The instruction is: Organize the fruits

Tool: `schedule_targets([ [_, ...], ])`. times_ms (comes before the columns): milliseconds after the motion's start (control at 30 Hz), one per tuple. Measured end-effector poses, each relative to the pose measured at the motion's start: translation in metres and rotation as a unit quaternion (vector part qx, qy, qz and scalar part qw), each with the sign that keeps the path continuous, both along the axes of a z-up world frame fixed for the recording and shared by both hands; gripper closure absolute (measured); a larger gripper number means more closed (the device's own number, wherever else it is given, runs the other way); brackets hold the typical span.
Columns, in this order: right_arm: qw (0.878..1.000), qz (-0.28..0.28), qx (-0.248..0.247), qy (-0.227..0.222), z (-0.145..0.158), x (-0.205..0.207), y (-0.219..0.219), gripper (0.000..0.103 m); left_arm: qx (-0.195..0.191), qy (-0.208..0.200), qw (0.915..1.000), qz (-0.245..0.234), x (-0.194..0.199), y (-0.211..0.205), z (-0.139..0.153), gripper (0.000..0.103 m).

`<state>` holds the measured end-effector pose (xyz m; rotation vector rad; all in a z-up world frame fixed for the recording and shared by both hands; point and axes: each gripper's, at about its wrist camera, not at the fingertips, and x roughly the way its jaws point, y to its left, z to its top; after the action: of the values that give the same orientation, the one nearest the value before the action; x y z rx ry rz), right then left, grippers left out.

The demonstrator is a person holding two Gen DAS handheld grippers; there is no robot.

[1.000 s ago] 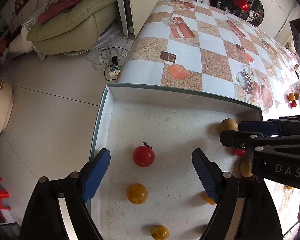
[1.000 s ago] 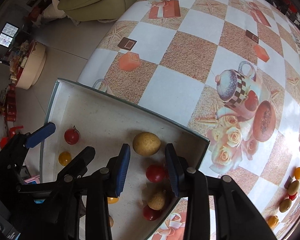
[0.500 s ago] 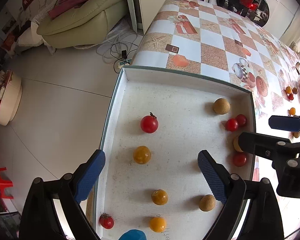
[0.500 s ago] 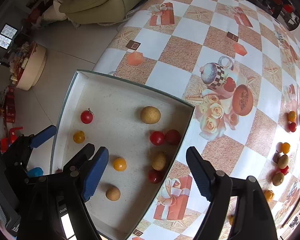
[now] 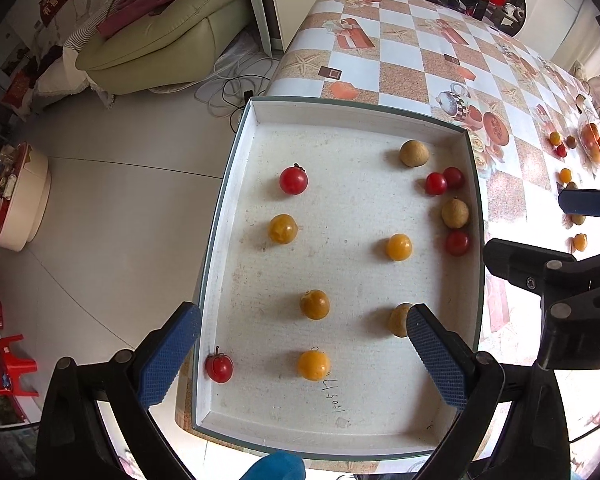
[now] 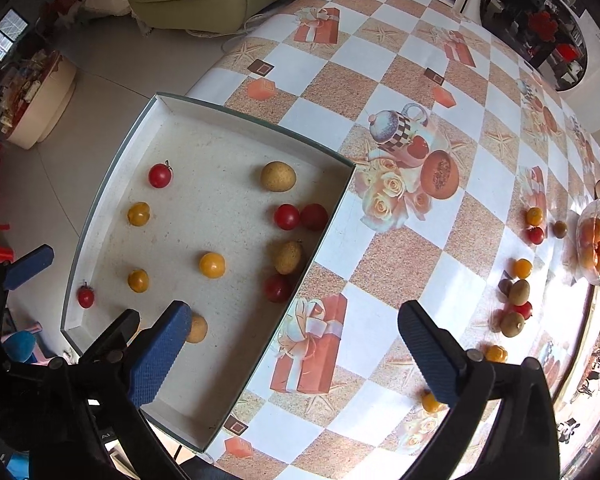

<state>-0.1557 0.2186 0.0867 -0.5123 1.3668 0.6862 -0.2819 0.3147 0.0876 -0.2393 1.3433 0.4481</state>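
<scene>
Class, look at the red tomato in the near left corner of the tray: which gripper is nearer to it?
Left. The left gripper hangs open above the tray's near end, one finger beside the red tomato. The right gripper is open over the tray's right edge, farther away.

A pale tiled floor (image 5: 100, 208) spreads beside the worktop (image 6: 432, 80), whose cloth is checked in white and tan. On the floor, a green sofa (image 5: 160, 28) stands beyond the worktop's far corner, cables (image 5: 236, 84) between them. A washing machine (image 6: 540, 20) stands at the worktop's far end. A red stool (image 5: 8, 364) sits low on the floor. Daylight falls bright.
</scene>
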Motion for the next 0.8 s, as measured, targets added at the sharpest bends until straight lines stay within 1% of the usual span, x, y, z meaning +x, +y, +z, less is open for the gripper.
schedule_targets([
  [67, 1.000, 0.002, -0.005, 0.000, 0.001, -0.004, 0.000, 0.000, 0.000, 0.003, 1.0000, -0.001, -0.004, -0.002, 0.003, 0.000],
  [200, 1.000, 0.009, -0.012, -0.003, 0.007, -0.013, -0.002, 0.000, 0.014, 0.009, 0.9998, -0.010, -0.010, -0.007, 0.009, 0.000],
  [400, 1.000, 0.010, -0.015, -0.002, 0.014, -0.022, -0.005, 0.000, 0.024, 0.012, 0.9994, -0.023, -0.017, -0.014, 0.016, 0.000],
  [800, 1.000, 0.012, -0.027, -0.006, 0.022, -0.028, -0.008, 0.000, 0.015, 0.010, 0.9992, -0.037, -0.024, -0.021, 0.017, 0.000],
])
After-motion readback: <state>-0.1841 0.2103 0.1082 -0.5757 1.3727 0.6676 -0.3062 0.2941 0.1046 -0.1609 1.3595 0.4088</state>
